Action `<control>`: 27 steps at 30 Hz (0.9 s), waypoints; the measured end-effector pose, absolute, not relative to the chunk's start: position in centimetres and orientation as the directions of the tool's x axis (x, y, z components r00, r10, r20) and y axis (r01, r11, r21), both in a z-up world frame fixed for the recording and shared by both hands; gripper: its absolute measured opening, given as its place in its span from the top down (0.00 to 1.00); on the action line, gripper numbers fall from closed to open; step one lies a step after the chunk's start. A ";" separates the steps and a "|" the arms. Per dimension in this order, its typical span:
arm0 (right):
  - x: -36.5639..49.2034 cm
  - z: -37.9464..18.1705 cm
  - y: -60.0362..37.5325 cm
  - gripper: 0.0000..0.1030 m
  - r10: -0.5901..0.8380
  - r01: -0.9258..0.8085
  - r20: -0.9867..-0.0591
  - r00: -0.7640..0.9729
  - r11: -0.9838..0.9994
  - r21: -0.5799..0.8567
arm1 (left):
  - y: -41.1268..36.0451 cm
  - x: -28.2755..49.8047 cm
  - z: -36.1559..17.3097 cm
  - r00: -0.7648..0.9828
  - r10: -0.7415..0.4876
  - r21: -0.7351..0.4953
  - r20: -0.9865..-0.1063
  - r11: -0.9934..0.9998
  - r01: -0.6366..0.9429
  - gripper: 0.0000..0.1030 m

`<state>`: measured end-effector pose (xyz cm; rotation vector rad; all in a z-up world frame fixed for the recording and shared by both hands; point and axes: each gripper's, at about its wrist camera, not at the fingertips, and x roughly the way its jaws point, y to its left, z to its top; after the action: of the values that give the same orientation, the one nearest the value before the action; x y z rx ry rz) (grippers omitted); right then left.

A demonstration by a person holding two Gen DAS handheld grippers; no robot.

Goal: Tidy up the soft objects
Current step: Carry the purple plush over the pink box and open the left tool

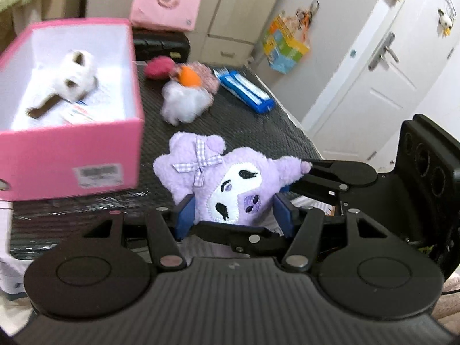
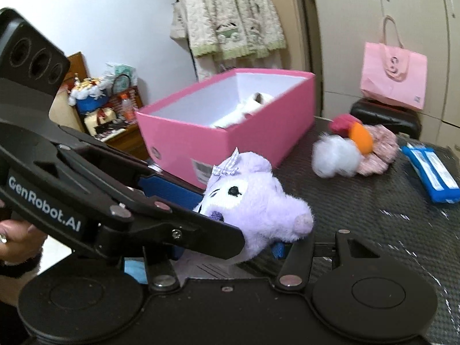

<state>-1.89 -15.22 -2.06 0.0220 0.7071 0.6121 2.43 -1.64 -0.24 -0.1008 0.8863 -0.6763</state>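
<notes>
A purple plush toy (image 1: 227,178) with a white face and a checked bow is held up over the dark mat (image 1: 247,132). My left gripper (image 1: 233,215) is shut on its lower part, a blue pad on each side. My right gripper (image 2: 227,250) grips the same purple plush toy (image 2: 253,201) from the right side. In the right wrist view the left gripper's fingers (image 2: 172,221) cross in from the left. An open pink box (image 1: 72,155) stands to the left on the mat with a white and brown plush (image 1: 77,74) inside.
Beyond the toy lie a white fluffy toy (image 1: 184,103), an orange piece (image 1: 188,76), a red pompom (image 1: 158,66), a pink frilly item (image 2: 379,149) and a blue pack (image 1: 244,89). A black case (image 1: 161,46) and a pink tote bag (image 1: 166,0) stand behind. A hand (image 2: 14,235) holds the left gripper.
</notes>
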 end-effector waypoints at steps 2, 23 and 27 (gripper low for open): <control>-1.5 -1.3 -14.3 0.42 0.557 -0.535 -0.593 0.581 0.811 0.238 | -0.4 2.3 0.8 0.474 -0.576 -0.336 -0.666 0.799 0.499 0.44; 13.4 1.2 -4.1 0.42 0.624 -0.658 -0.590 0.513 0.727 0.196 | 9.8 14.7 2.2 0.642 -0.489 -0.387 -0.590 0.869 0.307 0.44; 16.1 0.2 -3.1 0.42 0.612 -0.669 -0.633 0.474 0.718 0.193 | 10.4 17.1 1.0 0.624 -0.481 -0.408 -0.615 0.872 0.270 0.44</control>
<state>16.09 -3.15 0.18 -0.0845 0.7379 0.7842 17.11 10.36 0.96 -0.2900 0.7861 -0.4381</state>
